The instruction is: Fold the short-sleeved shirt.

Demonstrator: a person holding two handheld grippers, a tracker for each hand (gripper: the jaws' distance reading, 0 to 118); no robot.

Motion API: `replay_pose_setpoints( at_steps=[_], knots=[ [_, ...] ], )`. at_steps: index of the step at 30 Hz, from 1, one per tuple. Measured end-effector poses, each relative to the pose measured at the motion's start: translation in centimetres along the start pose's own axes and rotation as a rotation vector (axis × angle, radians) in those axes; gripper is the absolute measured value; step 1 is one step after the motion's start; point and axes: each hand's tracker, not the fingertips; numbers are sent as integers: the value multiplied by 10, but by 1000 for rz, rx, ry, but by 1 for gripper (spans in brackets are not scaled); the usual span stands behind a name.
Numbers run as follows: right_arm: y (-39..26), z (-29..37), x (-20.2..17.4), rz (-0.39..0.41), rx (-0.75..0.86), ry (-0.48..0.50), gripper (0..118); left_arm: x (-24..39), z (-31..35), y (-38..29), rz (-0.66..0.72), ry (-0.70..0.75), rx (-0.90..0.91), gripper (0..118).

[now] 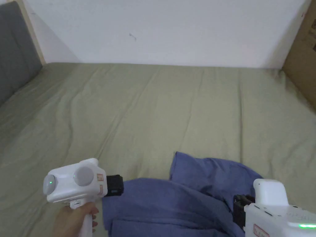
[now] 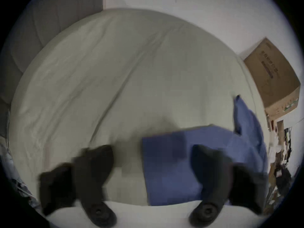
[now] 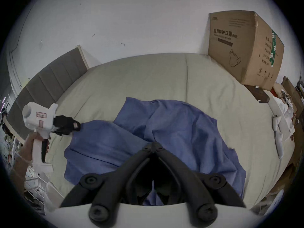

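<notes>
A blue short-sleeved shirt [image 1: 172, 203] lies crumpled on the olive-green bed sheet [image 1: 154, 108], near its front edge. My left gripper [image 1: 115, 185], held in a hand, sits at the shirt's left corner. In the left gripper view its jaws [image 2: 153, 151] stand wide apart and blurred, with the shirt's edge [image 2: 167, 165] lying between them. My right gripper [image 1: 240, 205] is at the shirt's right side. In its own view the jaws meet at the tips [image 3: 153, 145], and the folds of the shirt [image 3: 181, 132] run in toward that point.
A large cardboard box [image 3: 243, 50] stands at the bed's far right corner against the white wall. A grey padded headboard [image 1: 15, 52] runs along the left. Beyond the shirt lies bare sheet. Clutter [image 3: 283, 116] sits off the bed's right side.
</notes>
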Motion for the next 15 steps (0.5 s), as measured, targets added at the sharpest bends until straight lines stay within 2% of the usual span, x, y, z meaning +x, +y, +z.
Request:
replay_pose_setpoints(
  at_steps=[1,2,3,4,5,6,7,10,13,14,15],
  knots=[
    [-2,-3,2,1,-11,-2,0,4,-10,-4,-29,41,-31,76],
    [-3,-5,3,3,-15,-5,0,10,-14,-9,-85,179,-7,73],
    [-4,-7,5,5,-21,-7,0,21,-1,-19,-105,111,92,67],
    [-5,-9,8,5,-25,-8,0,29,7,-21,-84,137,130,48],
    [-5,-11,10,0,-32,-8,0,35,9,-21,-90,169,160,21],
    [-4,-15,13,-11,-42,-5,0,42,4,-19,-138,196,136,2],
    [-3,-18,15,-22,-54,4,0,41,8,-26,-178,196,101,2],
    [10,-14,20,3,-38,34,0,28,22,-19,-55,112,109,2],
    [39,-20,27,41,-41,57,1,14,33,-12,-25,48,120,2],
    [50,-27,29,81,-62,43,20,14,37,-11,-31,43,122,2],
    [63,-36,30,125,-75,13,58,15,50,-16,-37,32,128,2]
  ],
)
